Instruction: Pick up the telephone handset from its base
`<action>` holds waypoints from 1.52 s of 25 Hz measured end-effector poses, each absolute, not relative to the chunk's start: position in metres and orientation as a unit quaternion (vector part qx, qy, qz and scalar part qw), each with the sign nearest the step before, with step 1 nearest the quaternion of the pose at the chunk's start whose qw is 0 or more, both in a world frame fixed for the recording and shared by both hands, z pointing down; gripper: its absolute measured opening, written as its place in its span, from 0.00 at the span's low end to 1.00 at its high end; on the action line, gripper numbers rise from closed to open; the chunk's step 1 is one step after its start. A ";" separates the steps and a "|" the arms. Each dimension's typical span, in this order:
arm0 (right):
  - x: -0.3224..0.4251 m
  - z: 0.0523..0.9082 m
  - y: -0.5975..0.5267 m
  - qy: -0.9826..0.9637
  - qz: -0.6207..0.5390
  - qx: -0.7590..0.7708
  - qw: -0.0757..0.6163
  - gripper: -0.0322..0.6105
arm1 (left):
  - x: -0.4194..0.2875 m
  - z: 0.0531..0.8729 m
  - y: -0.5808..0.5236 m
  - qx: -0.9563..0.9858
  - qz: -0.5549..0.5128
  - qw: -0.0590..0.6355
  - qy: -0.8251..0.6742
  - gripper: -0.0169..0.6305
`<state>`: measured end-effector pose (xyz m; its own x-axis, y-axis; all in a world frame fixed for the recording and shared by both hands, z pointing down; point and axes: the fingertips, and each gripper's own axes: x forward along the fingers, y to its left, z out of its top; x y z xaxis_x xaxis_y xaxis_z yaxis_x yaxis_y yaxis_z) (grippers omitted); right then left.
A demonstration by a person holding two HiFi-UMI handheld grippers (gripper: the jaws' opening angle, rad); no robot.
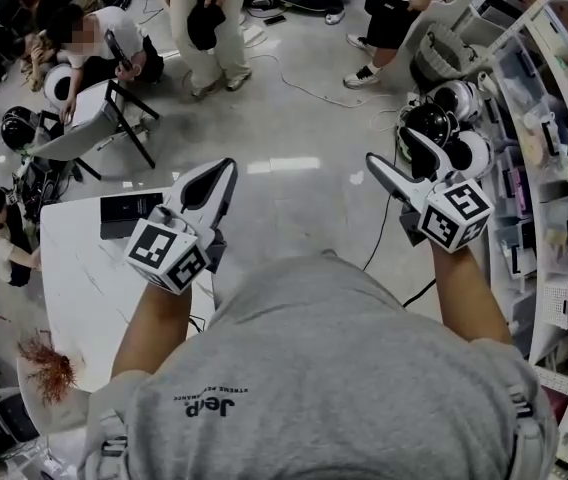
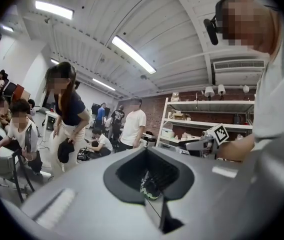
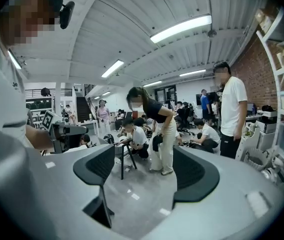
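Note:
In the head view a dark flat device (image 1: 130, 214), possibly the telephone, lies at the far edge of a white table (image 1: 84, 288); I cannot make out a handset on it. My left gripper (image 1: 226, 168) is held in the air just right of the table, above and beside that device, with its jaws together and nothing in them. The left gripper view shows its dark pads (image 2: 149, 184) closed, pointing out into the room. My right gripper (image 1: 389, 150) is raised further right over the floor. Its pads (image 3: 144, 171) stand apart with only floor between them.
White shelving (image 1: 554, 168) with boxes runs down the right side, with helmets (image 1: 444, 128) piled at its foot. Several people stand and sit on the floor ahead. A folding chair (image 1: 104, 118) stands beyond the table. Cables trail over the grey floor (image 1: 294, 168).

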<state>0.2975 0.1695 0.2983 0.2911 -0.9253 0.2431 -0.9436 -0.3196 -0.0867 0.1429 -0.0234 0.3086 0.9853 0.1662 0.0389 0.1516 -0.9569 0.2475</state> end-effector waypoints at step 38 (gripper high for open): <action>0.162 0.362 -0.155 -0.891 0.086 0.405 0.185 0.58 | 0.010 0.370 -0.156 0.915 0.003 0.127 -0.384 0.12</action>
<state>0.1623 -0.1549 0.3623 -0.6033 -0.6901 0.3999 -0.7539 0.6570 -0.0036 0.0096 -0.1559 0.3704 0.7055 -0.7013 0.1022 -0.7027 -0.6735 0.2293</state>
